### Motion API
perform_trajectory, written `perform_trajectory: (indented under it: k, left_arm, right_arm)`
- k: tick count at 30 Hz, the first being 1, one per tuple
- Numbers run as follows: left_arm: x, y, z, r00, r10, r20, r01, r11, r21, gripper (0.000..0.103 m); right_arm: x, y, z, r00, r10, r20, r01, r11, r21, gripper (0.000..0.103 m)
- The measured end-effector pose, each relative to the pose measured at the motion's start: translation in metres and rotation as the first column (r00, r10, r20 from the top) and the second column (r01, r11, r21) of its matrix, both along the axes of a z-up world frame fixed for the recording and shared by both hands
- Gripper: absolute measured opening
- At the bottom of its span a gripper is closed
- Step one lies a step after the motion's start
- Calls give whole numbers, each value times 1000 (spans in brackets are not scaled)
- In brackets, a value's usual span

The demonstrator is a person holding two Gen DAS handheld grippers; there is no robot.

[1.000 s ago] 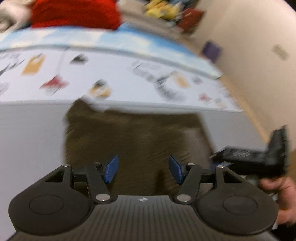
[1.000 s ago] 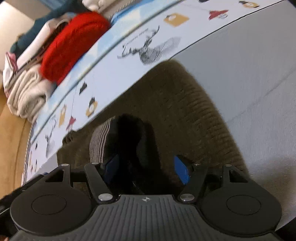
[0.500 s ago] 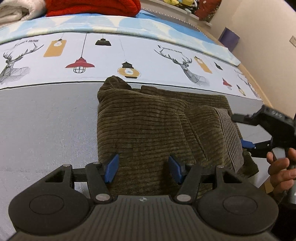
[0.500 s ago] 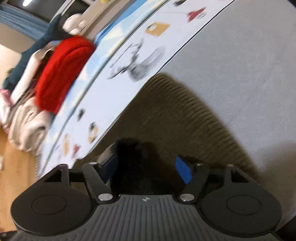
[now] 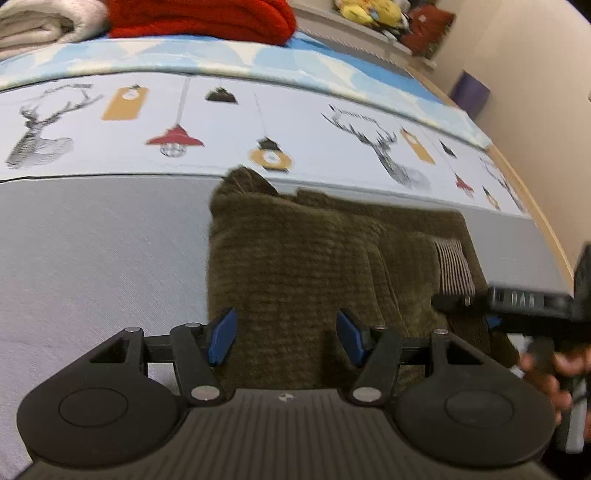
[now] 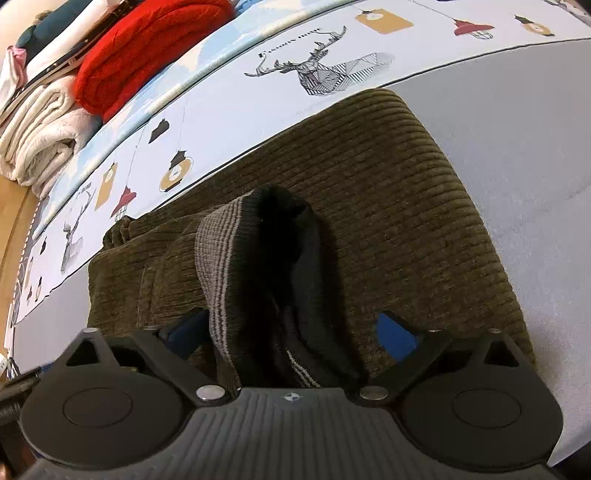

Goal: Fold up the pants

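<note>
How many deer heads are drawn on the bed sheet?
2 in the left view: one deer at the far left, another deer right of the pants. More may be hidden past the edges.

A home bedroom: printed bedsheet (image 5: 258, 122), folded blankets (image 6: 122, 62), plush toys (image 5: 369, 11) on a shelf

Pants (image 5: 295, 266) folded, L hand-held gripper (image 5: 283, 336) open.

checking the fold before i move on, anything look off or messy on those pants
Mostly tidy, but the striped waistband of the olive corduroy pants stands up in a bunched hump between the right gripper's open jaws, and a corner pokes past the far edge.
</note>
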State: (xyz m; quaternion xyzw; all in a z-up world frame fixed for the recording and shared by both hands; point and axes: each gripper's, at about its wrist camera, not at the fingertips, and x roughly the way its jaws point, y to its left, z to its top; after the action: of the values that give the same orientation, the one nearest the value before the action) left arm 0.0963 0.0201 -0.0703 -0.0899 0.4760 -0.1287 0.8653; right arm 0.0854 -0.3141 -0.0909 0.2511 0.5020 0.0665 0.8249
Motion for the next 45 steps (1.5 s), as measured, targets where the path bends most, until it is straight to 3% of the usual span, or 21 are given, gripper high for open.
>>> perform_trajectory:
  k: [1,2,4,9,10,12,15,17,21,23,25,27,29,32,36,39,40,42,43,44,45]
  left_arm:
    - [1,1,1,1000,19,4,-19,1000,-1,65]
    - [3,2,2,999,42,10,-42,999,2,65]
    - [5,4,6,997,75,28,-76,997,7,65]
    - [3,2,28,981,117,154,-116,993,-17,65]
    - [3,0,31,979,109,172,-106,994,-28,65]
    - [3,-8,33,978,81,191,-76,997,-33,65]
    - [5,-25,30,981,21,193,-23,1000,8,63]
    - [4,-36,30,981,-18,193,14,1000,25,54]
    - [-8,-53,24,980,-157,125,150,987,65,41]
    - [-15,-61,11,967,-253,34,248,962,113,40]
    - [-22,-73,-16,935,-338,-107,353,916,191,40]
    - [-28,-85,-25,910,-400,-104,413,869,273,40]
    - [-23,-90,-20,900,-418,-123,436,852,289,41]
    - [-2,-81,-6,916,-381,-125,400,885,238,46]
    - [39,-69,22,945,-326,20,319,933,167,45]
    - [69,-66,21,947,-310,91,298,947,124,42]
    - [78,-65,12,946,-310,90,298,946,125,38]
    - [96,-68,-18,955,-297,15,287,931,224,38]
    - [102,-68,-33,960,-279,-33,278,927,250,51]
    - [107,-67,-35,969,-243,-39,245,942,230,59]
    - [114,-63,-31,978,-201,-53,207,959,193,60]
  right_arm:
    - [-4,-3,3,1000,4,11,-4,1000,16,49]
    - [-7,-1,8,999,16,38,-16,1000,2,37]
    - [-11,-2,19,995,41,90,-42,999,6,30]
    - [-38,-38,83,937,-10,349,-12,998,62,27]
    - [-41,-50,88,935,-39,352,19,998,59,27]
    - [-40,-73,77,963,-86,256,87,996,10,27]
    - [-32,-87,37,988,-140,58,145,985,-89,28]
    - [-33,-90,32,986,-148,80,155,984,-88,33]
    - [-41,-83,56,979,-89,183,117,982,-149,37]
    - [-45,-83,60,977,-49,207,80,986,-144,44]
    - [-37,-82,53,985,14,172,7,992,-124,47]
    - [-28,-71,29,995,88,48,-77,979,-189,52]
    - [-26,-74,16,998,57,2,-56,971,-231,75]
    - [-21,-88,16,999,16,-34,-21,988,-153,72]
    - [-22,-83,20,998,56,-13,-57,985,-160,60]
    - [-22,-84,22,998,60,-11,-61,987,-148,55]
    - [-23,-85,22,998,58,-13,-59,988,-140,54]
    - [-23,-88,23,998,56,-19,-58,990,-128,54]
    - [-21,-89,24,998,51,-23,-53,991,-120,54]
    - [-21,-90,26,999,47,-25,-50,992,-112,55]
    - [-17,-90,29,999,46,-24,-49,992,-119,55]
